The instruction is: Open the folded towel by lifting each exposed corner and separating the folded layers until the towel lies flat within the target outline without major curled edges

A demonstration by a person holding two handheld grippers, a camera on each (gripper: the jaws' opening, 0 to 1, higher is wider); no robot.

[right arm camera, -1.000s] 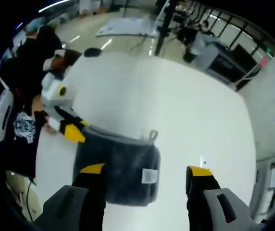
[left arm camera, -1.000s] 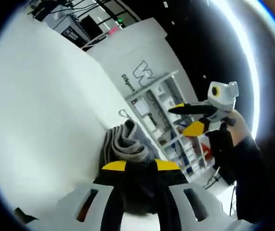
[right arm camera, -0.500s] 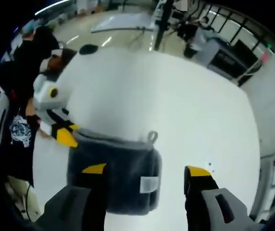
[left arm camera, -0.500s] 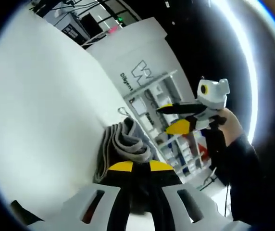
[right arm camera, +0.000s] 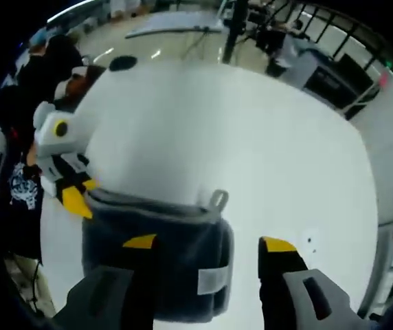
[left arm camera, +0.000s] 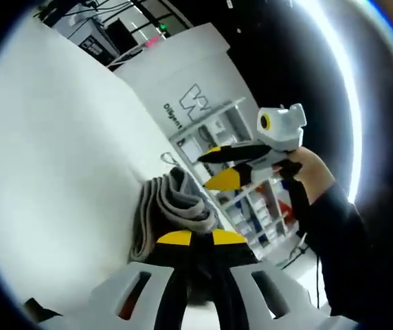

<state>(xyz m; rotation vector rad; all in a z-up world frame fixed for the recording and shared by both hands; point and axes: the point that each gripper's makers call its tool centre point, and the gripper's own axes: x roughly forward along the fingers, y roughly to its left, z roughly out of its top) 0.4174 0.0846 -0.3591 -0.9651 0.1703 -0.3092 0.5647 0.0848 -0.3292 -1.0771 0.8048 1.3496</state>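
Note:
A dark grey folded towel (right arm camera: 176, 234) lies on the white table (right arm camera: 251, 137), with a white label (right arm camera: 212, 278) and a hanging loop (right arm camera: 217, 201) at its right edge. My right gripper (right arm camera: 209, 243) hovers open over it, one jaw on each side of the label end. In the left gripper view the towel's stacked folds (left arm camera: 169, 205) rise just beyond my left gripper (left arm camera: 201, 238), which is shut on a dark towel corner. The left gripper (right arm camera: 78, 199) sits at the towel's left corner in the right gripper view. A hand (left arm camera: 310, 165) carries the right gripper (left arm camera: 205, 172) above the towel's far end.
A white wall panel with a logo (left arm camera: 196, 103) and shelving (left arm camera: 251, 199) stand past the table's edge. A person in black (right arm camera: 25, 137) is at the table's left side. A small black round object (right arm camera: 121, 63) lies near the far table edge.
The right gripper has come closer to the towel, which looms larger between its jaws. In the left gripper view it has shifted left toward the folds. The left gripper keeps its hold.

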